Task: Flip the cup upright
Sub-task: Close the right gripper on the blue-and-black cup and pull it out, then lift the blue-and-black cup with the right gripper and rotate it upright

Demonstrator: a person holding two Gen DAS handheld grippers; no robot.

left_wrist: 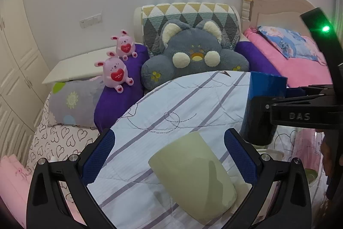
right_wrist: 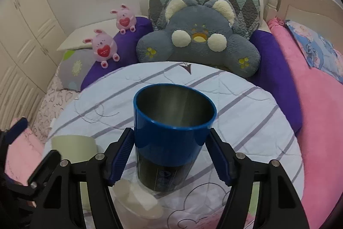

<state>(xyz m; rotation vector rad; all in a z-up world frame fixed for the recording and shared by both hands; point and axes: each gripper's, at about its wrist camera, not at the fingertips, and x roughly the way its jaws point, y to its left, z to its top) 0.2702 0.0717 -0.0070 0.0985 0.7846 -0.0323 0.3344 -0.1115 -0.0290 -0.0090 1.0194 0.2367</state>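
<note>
In the right wrist view the right gripper point(right_wrist: 170, 156) is clamped on the blue cup point(right_wrist: 171, 132): one pad point(right_wrist: 123, 156) presses the wall at 9 o'clock, the other point(right_wrist: 218, 158) at 3 o'clock, both about halfway down the body. The cup stands mouth up, its steel inside showing, with the dark lower half below the pads; whether its base touches the quilt point(right_wrist: 246, 121) cannot be told. A pale saucer point(right_wrist: 141, 201) lies just beneath it at 6 to 7 o'clock. In the left wrist view the left gripper point(left_wrist: 169, 162) is spread wide, holding nothing. The green cup point(left_wrist: 193, 173) sits between its fingers point(left_wrist: 100, 156) on the striped quilt point(left_wrist: 171, 100), tilted with its flat base toward the upper left, nearer the 3 o'clock finger and apart from the other; contact with that finger is unclear. The blue cup point(left_wrist: 263, 104) shows at 2 o'clock in this view, gripped by the right gripper point(left_wrist: 265, 108). In the right wrist view the green cup point(right_wrist: 72, 147) is at 8 o'clock. Beyond the quilt, at 12 o'clock, a grey plush point(left_wrist: 193, 55) leans on a triangle-patterned pillow point(left_wrist: 188, 16), with two pink bunnies point(left_wrist: 115, 72) at 10 o'clock.
</note>
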